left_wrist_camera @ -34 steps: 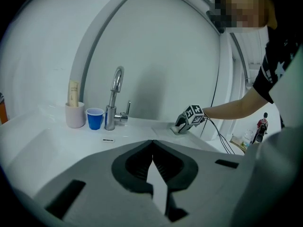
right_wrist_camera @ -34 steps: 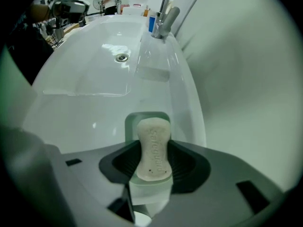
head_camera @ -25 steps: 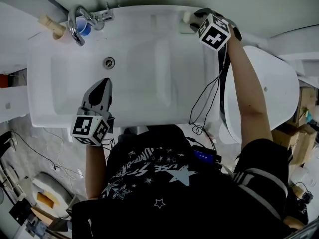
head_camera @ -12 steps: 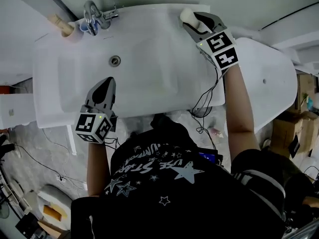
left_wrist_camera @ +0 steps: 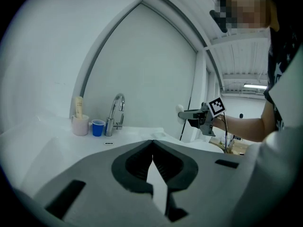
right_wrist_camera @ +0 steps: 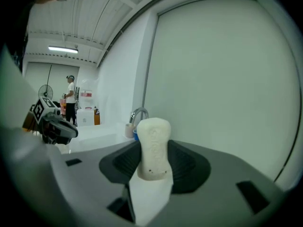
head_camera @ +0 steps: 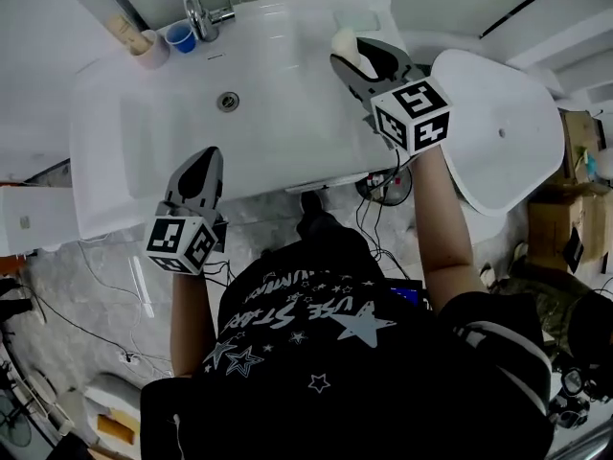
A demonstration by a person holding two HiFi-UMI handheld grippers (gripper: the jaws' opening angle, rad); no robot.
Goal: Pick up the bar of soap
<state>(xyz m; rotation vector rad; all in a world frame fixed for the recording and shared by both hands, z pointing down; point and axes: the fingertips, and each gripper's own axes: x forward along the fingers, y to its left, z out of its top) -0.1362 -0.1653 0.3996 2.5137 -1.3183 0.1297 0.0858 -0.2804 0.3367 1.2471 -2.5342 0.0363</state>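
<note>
A cream bar of soap (right_wrist_camera: 152,146) stands upright between the jaws of my right gripper (right_wrist_camera: 152,162), which is shut on it. In the head view the right gripper (head_camera: 356,57) holds the soap (head_camera: 347,50) above the right side of the white sink (head_camera: 134,113), near the empty soap recess (head_camera: 362,19). My left gripper (head_camera: 198,172) hovers over the sink's front left rim, shut with nothing in it. The left gripper view shows its jaws (left_wrist_camera: 152,148) closed tip to tip, and the right gripper (left_wrist_camera: 185,116) with the soap (left_wrist_camera: 180,109) lifted beyond the sink.
A chrome tap (head_camera: 197,11), a blue cup (head_camera: 179,36) and a pink cup with a tube (head_camera: 146,48) stand at the sink's back left. The drain (head_camera: 228,101) lies mid-basin. A white toilet (head_camera: 498,132) sits right of the sink. Cables (head_camera: 383,185) hang by the right arm.
My right gripper has lifted off the sink's back right corner with the soap and rolled over. The left gripper has shifted slightly along the front rim.
</note>
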